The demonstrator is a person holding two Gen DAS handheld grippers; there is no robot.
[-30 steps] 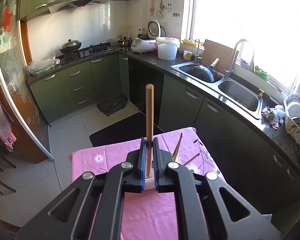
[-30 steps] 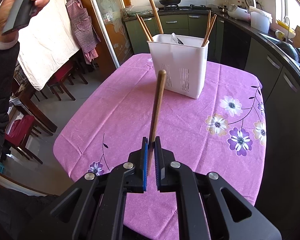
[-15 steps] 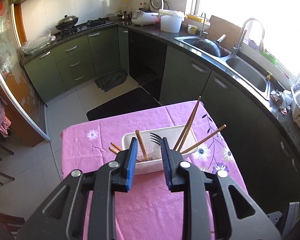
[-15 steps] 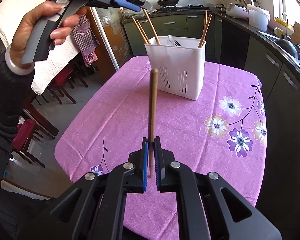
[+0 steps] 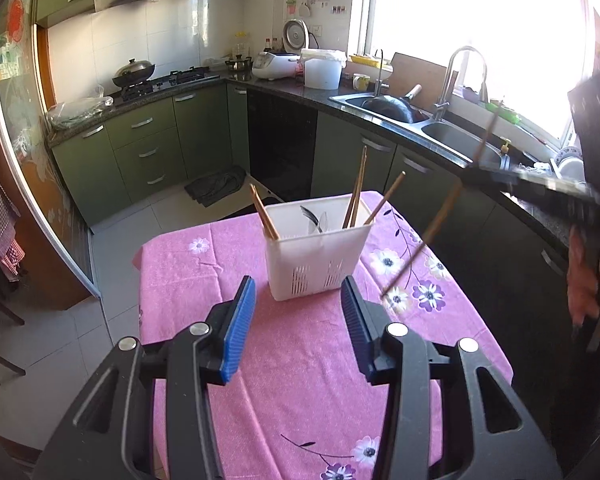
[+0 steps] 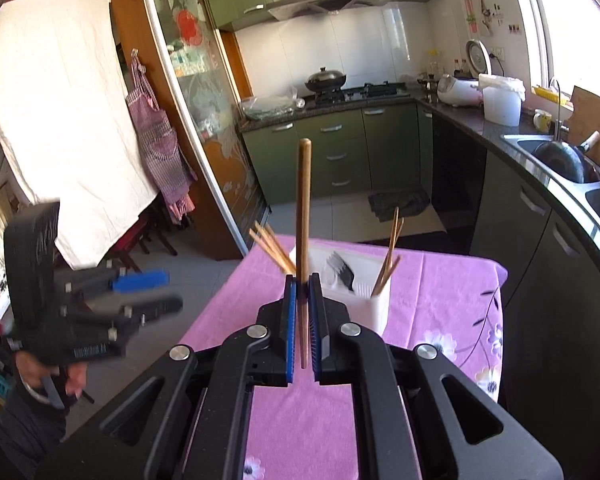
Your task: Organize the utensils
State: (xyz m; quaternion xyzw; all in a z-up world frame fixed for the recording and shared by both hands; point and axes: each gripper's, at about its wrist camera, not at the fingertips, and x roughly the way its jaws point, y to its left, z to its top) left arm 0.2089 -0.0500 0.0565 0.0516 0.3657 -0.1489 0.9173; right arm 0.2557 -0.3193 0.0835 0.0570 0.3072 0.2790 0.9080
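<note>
A table (image 5: 188,280) under a pink flowered cloth is filling the middle of both views, with green kitchen cabinets (image 5: 148,152) and a steel sink (image 5: 452,136) curving around behind it. A white caddy (image 5: 316,256) is standing upright on the cloth toward the far end, holding chopsticks (image 5: 356,188) leaning at its corners and a dark fork (image 5: 314,216) in the middle.

The left gripper (image 5: 298,320) is hanging over the near part of the table, aiming at the caddy; its jaws have just been opening and are now standing apart with nothing between them.

The right gripper (image 6: 304,320) is pinching a single wooden chopstick (image 6: 303,216) low on its length, jaws nearly together, so the stick is rising upright in front of the caddy. In the left view that stick is showing blurred and slanted above the table's right edge, well clear of the caddy.
</note>
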